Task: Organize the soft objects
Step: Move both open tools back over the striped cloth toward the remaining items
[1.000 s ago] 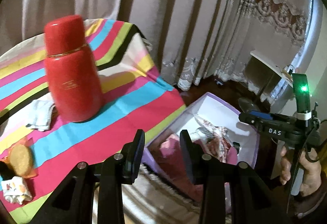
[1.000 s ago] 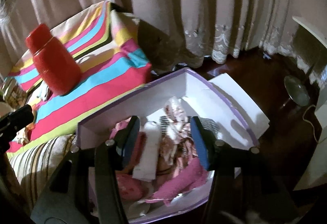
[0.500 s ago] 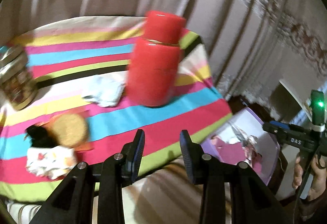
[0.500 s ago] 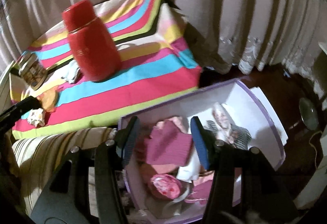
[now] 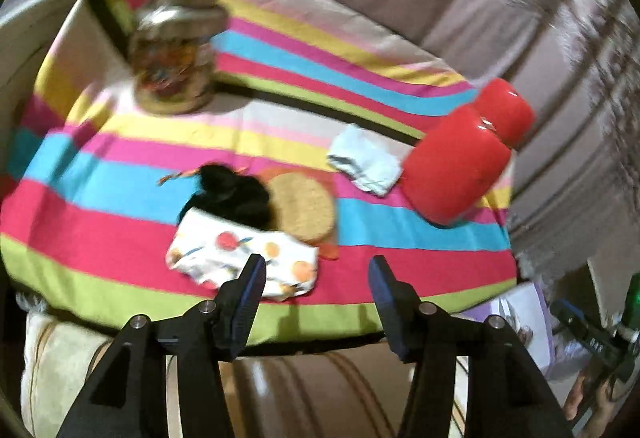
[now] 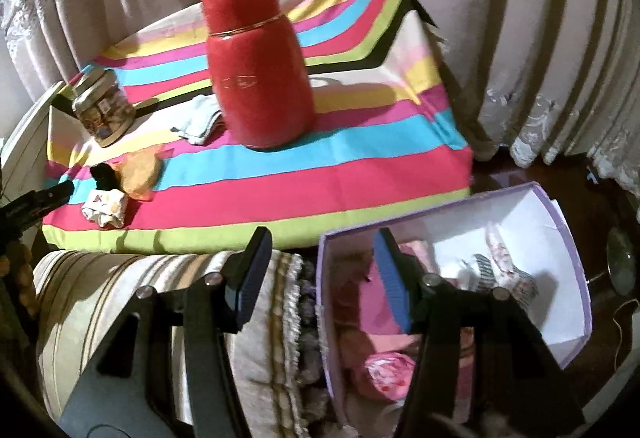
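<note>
Jar (image 5: 176, 54) label motion-blurred, unreadable; box (image 6: 560, 238) contents partly behind tongs.

Left gripper (image 5: 316, 274) opening, empty, right gripper (image 6: 320, 250) parted, empty

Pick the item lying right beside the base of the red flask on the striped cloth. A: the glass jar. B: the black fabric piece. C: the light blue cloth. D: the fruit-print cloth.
C: in the right wrist view the light blue cloth sits against the foot of the red flask, while the other three things lie farther off toward the striped cloth's left side.
</note>
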The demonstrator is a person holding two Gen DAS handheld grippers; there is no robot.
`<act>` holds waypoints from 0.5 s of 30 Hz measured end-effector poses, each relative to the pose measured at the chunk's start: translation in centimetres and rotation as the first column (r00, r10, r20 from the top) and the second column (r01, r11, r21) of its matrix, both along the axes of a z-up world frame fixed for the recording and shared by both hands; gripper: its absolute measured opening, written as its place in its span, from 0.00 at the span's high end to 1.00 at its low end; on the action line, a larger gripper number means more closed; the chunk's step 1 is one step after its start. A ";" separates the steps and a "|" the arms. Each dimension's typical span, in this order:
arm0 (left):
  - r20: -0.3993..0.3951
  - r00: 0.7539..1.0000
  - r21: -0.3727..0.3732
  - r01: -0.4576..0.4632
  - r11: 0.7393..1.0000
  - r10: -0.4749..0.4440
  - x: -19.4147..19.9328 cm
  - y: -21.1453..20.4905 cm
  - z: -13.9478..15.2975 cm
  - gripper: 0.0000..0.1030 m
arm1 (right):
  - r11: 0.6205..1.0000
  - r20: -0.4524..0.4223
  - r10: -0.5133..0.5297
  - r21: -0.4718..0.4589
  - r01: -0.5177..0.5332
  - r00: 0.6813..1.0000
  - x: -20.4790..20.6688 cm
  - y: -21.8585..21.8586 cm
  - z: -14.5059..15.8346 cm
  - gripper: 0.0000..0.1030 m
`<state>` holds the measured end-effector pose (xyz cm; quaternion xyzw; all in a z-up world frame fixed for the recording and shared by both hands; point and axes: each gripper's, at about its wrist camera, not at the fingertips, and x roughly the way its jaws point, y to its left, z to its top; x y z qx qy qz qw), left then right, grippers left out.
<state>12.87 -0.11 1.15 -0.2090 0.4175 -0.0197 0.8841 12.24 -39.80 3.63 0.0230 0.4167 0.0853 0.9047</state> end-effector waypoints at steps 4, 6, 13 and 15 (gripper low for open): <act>-0.071 0.995 -0.052 -0.078 0.996 0.075 -0.1 1.8 -1.5 0.47 | 0.999 -0.004 0.031 -0.007 -0.031 1.000 0.8 1.6 -0.3 0.44; -0.098 0.989 -0.090 -0.123 0.988 0.115 -0.2 2.8 -2.1 0.47 | 0.999 -0.007 0.050 -0.010 -0.050 0.999 1.2 2.6 -0.5 0.44; -0.202 0.952 -0.224 -0.274 0.935 0.230 1.2 5.4 -5.1 0.47 | 0.993 -0.015 0.116 -0.018 -0.116 0.993 2.5 5.4 -1.3 0.44; -0.238 0.940 -0.258 -0.303 0.918 0.244 1.7 5.8 -6.1 0.47 | 0.991 -0.014 0.135 -0.020 -0.135 0.991 2.9 6.3 -1.4 0.44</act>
